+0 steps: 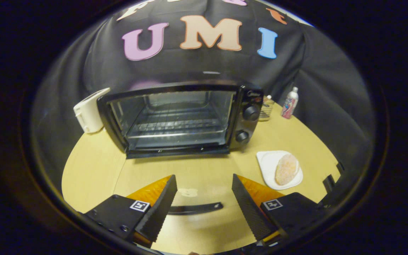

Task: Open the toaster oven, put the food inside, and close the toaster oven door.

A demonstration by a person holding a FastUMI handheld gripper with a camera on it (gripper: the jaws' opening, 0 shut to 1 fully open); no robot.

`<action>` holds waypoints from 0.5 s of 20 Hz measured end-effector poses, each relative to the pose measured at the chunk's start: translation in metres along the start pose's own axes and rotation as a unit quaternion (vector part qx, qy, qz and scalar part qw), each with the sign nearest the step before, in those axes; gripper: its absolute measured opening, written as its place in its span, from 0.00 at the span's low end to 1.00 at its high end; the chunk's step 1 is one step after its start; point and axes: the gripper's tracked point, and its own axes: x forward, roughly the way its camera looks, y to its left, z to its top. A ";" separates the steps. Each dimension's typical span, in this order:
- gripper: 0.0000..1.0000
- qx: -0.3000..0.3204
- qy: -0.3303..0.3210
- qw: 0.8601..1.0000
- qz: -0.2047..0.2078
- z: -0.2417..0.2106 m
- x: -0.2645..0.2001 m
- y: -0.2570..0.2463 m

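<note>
Your gripper point(202, 182) hangs over the near edge of the tabletop point(197, 170) with its two ridged, wedge-shaped fingers spread wide apart and nothing between them. The tabletop is smooth pale wood grain. Beyond the fingers, toward the far edge, sits one toaster oven point(181, 118): a glossy black metal box whose glass door point(175, 150) lies folded down flat, baring a wire rack point(175, 124) inside. You can count two round black knobs point(250, 113) stacked on its control panel. The food, a single rounded, sugary-looking pastry point(286, 169), lies on one white squarish plate point(268, 163) near the table's right edge, beside the right finger. Against the oven's left side stands one cream plastic appliance point(90, 111). At the far right corner stand one wire-mesh holder point(267, 109) and one small bottle point(290, 103).
</note>
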 end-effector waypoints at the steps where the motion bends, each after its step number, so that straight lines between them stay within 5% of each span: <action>1: 1.00 0.012 -0.007 1.000 -0.021 0.008 0.004 -0.015; 10: 0.99 0.143 0.016 0.974 -0.172 0.016 0.057 -0.147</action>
